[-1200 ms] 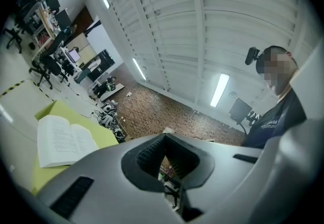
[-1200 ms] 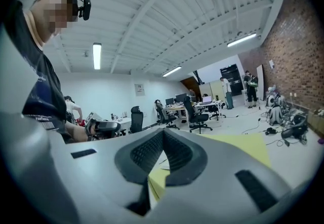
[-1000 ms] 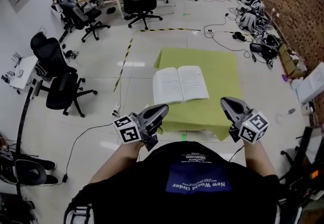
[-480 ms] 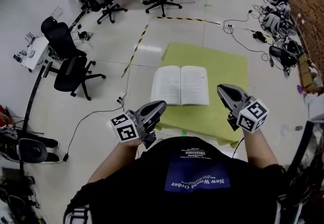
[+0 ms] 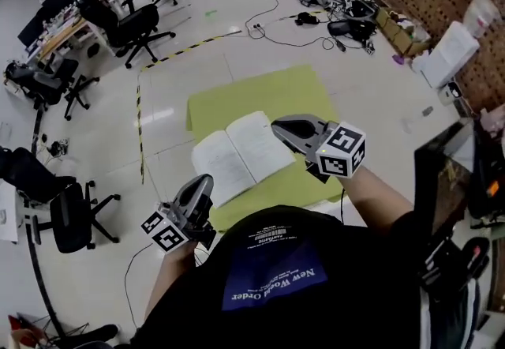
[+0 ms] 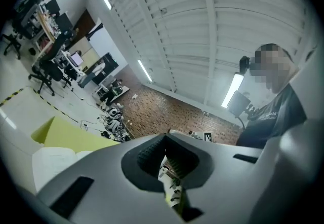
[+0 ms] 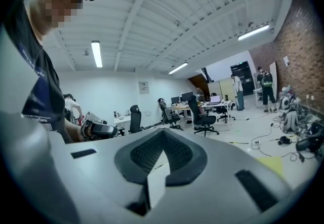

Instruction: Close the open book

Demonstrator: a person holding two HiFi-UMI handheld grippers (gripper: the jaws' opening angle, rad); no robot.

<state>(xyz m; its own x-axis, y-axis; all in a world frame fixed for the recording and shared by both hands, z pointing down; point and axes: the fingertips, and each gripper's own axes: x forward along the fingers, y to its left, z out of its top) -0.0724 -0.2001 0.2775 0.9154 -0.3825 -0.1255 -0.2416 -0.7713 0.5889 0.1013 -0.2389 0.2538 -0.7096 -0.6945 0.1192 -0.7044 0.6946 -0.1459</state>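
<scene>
We hold both claws with jaws pressed together and empty: the open book (image 5: 237, 156) lies flat on the green cloth (image 5: 260, 91) just ahead of the left claw (image 5: 207, 182), its right page just beside the right claw (image 5: 280, 126).

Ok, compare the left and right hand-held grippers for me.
The right hand-held gripper hangs at the right edge of the open book; the left hand-held gripper is by its near-left corner. The right one points sideways across the book, the left one away from the person. Both are shut and empty.
</scene>
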